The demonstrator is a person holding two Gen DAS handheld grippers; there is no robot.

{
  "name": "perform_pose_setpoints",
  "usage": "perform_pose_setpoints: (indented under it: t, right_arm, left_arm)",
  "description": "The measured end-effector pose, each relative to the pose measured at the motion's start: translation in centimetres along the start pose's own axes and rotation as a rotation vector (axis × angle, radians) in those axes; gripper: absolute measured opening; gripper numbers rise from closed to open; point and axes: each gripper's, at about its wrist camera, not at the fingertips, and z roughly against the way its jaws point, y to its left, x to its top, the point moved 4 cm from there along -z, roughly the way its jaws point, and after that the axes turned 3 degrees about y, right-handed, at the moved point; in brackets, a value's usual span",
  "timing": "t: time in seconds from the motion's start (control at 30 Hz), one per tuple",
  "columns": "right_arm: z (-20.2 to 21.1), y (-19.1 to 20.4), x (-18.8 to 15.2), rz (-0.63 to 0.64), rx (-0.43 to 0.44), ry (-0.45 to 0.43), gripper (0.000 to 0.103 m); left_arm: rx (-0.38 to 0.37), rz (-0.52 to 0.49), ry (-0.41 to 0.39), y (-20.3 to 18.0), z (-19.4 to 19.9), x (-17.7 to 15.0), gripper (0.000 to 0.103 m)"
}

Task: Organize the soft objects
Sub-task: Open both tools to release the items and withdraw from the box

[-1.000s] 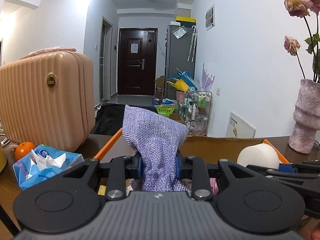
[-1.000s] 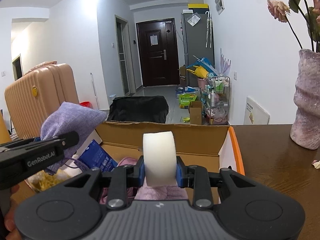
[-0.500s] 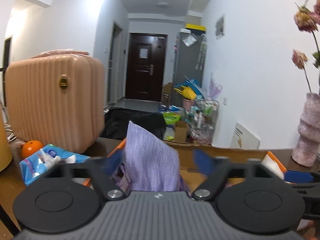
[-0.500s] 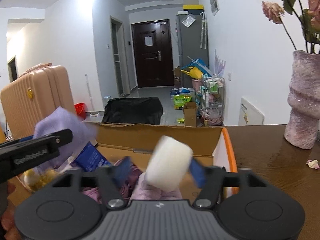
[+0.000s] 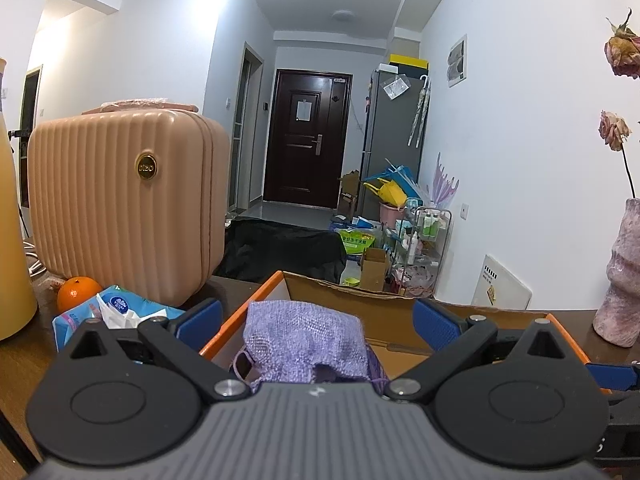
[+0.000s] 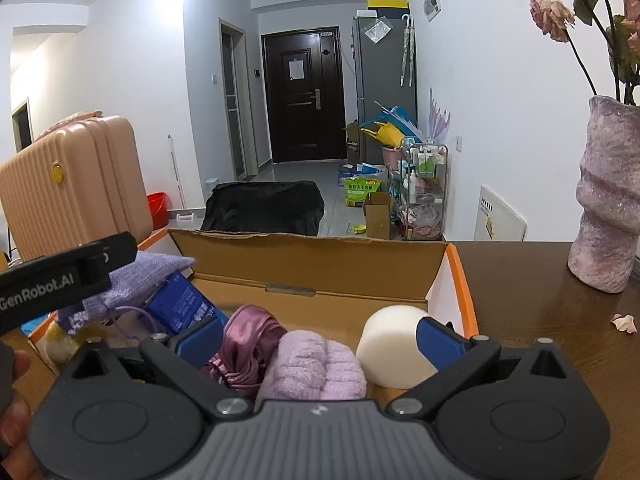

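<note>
Right wrist alone: white sponge in box; both grippers' fingers wide

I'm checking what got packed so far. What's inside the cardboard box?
Inside the cardboard box: white sponge, lilac towel, satin pouch, blue packet, purple mesh bag. Whatever lies beneath them is covered.
</note>
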Motion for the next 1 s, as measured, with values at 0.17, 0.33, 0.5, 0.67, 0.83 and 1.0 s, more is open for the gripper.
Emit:
perform_pose_setpoints:
  t: [0.17,0.33,0.5,0.67,0.83,1.0]
  right_arm:
    - [0.3,0.0,-0.4,-0.004,-0.003,-0.001,0.103]
    - [0.9,-0.2,-0.5,-0.007,-0.007,-0.017,0.103]
    - [2.7,-0.5,-0.5,-0.024,0.0,-0.072,0.103]
    - [4.2,-0.6,-0.5,-0.028,0.0,-0.097,0.103]
    - [5.7,-0.7,-0.6,-0.026,-0.003,-0.122,0.103]
    - [6.9,-0.9,-0.9,-0.025,-0.009,-0.133,0.103]
  left_arm:
    - [0.0,0.01,0.003,0.2,0.2,-0.1,0.103]
    - [-0.01,0.016,0.003,0.3,0.9,-0.1,0.103]
    - [-0.022,0.028,0.0,0.6,2.1,-0.1,0.103]
    - [-0.029,0.043,0.002,1.1,3.3,-0.1,0.103]
    - [-0.028,0.048,0.004,1.7,4.4,-0.3,0.103]
    - [-0.022,0.046,0.01,2.3,5.4,-0.8,0.103]
